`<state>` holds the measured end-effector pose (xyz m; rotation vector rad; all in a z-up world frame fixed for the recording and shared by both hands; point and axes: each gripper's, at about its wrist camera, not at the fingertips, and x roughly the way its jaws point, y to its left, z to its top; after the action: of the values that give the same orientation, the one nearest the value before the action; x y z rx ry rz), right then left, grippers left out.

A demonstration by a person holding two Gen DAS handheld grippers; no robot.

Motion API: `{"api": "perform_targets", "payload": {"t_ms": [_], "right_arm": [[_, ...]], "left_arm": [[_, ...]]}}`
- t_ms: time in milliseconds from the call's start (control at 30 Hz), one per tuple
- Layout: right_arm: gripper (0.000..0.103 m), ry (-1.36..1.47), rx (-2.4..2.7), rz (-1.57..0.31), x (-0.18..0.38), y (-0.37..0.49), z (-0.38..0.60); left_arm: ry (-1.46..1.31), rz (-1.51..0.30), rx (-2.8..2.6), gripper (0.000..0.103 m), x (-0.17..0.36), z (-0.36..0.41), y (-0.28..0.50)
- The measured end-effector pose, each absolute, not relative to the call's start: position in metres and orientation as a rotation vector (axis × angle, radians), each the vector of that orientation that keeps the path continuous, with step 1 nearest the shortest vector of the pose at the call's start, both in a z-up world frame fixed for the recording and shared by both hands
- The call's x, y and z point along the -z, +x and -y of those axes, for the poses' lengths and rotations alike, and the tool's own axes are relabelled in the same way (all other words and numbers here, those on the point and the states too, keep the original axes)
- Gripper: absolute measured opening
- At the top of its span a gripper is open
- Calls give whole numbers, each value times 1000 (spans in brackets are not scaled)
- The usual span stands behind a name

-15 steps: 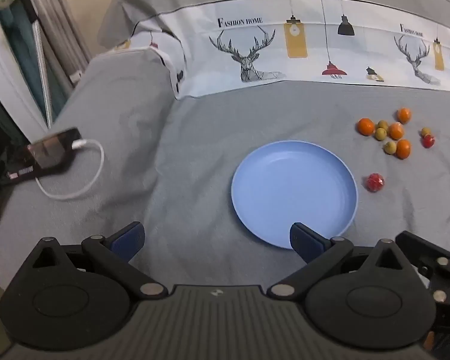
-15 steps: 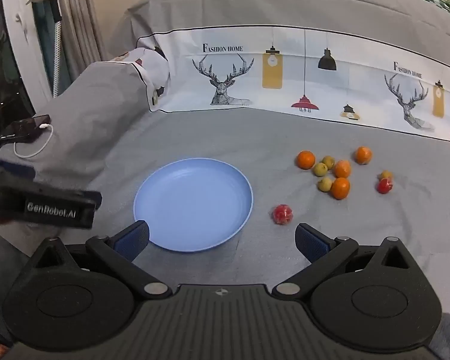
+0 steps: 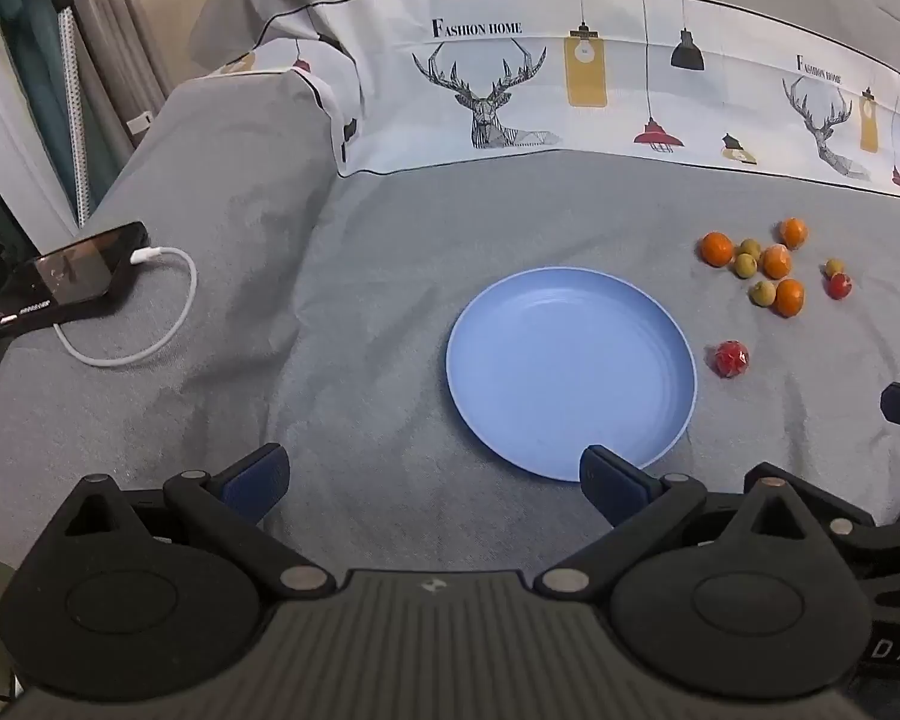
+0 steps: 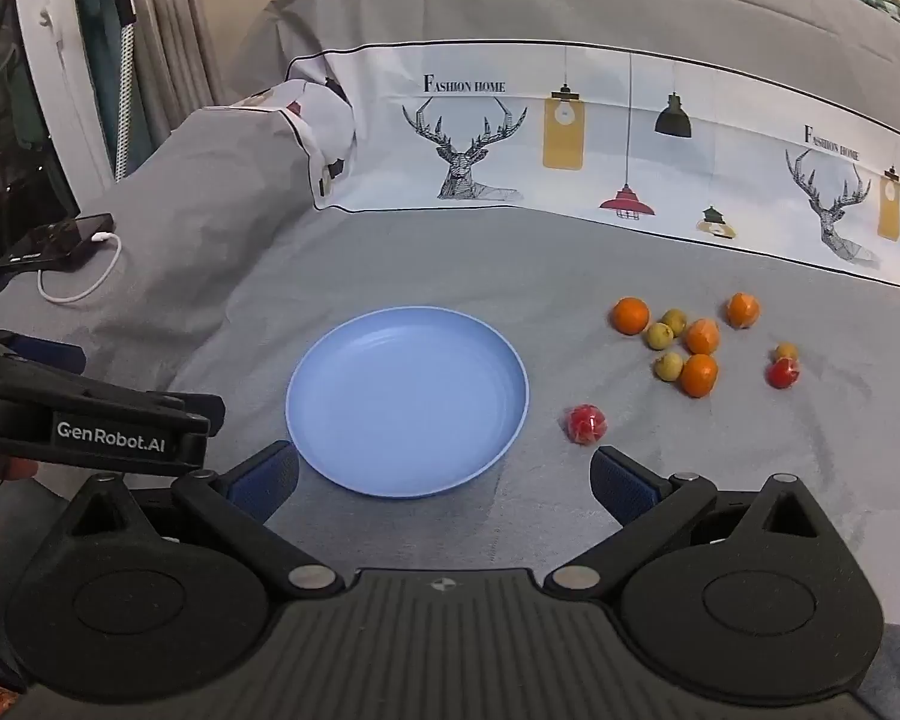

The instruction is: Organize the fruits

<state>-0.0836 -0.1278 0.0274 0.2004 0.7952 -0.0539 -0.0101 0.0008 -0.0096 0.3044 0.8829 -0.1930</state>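
An empty light-blue plate [image 3: 570, 372] [image 4: 408, 402] lies on the grey bedsheet. To its right a red fruit [image 3: 731, 358] [image 4: 585, 423] lies alone. Farther right is a loose cluster of oranges [image 3: 775, 261] [image 4: 701, 336] and small yellow-green fruits [image 3: 745, 264] [image 4: 660, 336], with another red fruit [image 3: 838, 285] [image 4: 783, 372] beyond them. My left gripper [image 3: 432, 471] hovers open before the plate's near left rim, nothing between its fingers. My right gripper [image 4: 444, 471] is open too, over the plate's near edge, its right fingertip just short of the lone red fruit.
A dark phone [image 3: 72, 276] [image 4: 60, 240] with a white cable [image 3: 150, 330] lies at the bed's left edge. A deer-print pillow [image 3: 570, 78] [image 4: 570, 138] runs along the back. The left gripper's body [image 4: 90, 420] shows at the right view's left side. Curtains hang far left.
Both views have shifted only slightly. The plate and fruits lie where they were, and both grippers stay wide open.
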Motion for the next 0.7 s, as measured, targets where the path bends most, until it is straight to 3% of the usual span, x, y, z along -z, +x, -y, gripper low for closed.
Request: {"api": "perform_targets", "payload": {"t_ms": [700], "right_arm": [[103,214,72,-837,-10,-65,111]], "left_arm": [[300,-941,182,103,18,-14,8]]}}
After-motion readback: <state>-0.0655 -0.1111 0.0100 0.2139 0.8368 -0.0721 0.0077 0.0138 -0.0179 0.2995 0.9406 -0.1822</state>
